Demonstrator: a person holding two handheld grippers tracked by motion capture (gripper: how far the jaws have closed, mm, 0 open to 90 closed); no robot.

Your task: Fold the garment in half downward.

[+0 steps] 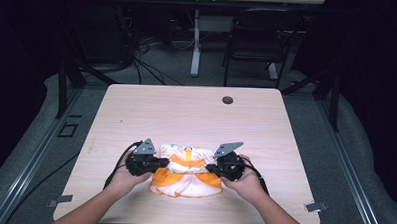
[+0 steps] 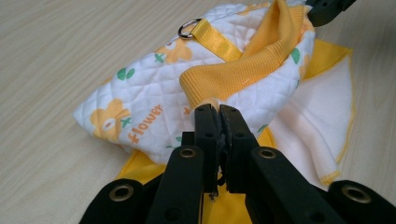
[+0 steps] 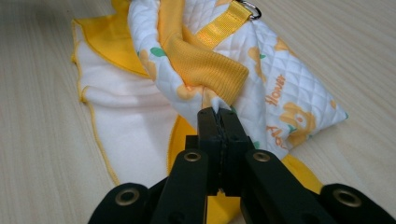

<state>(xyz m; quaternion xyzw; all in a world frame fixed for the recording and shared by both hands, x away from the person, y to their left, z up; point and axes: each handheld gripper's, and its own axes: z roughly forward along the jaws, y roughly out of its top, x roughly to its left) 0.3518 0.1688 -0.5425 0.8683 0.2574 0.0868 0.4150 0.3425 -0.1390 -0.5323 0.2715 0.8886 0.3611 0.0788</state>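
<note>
High view: each hand-held gripper, left (image 1: 165, 163) and right (image 1: 208, 167), clamped on a garment (image 1: 187, 172) cuff; fold evenly, keeping both grips level on the tabletop (image 1: 186, 111).

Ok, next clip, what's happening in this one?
A person at a wooden table holds a tool in each hand and is handling a small quilted garment, white with orange flowers and yellow trim. The left tool is shut on the garment at one yellow ribbed cuff; the right tool is shut on it at the other side. The piece sits near the table's front edge, its upper part gathered between the two tools.
</note>
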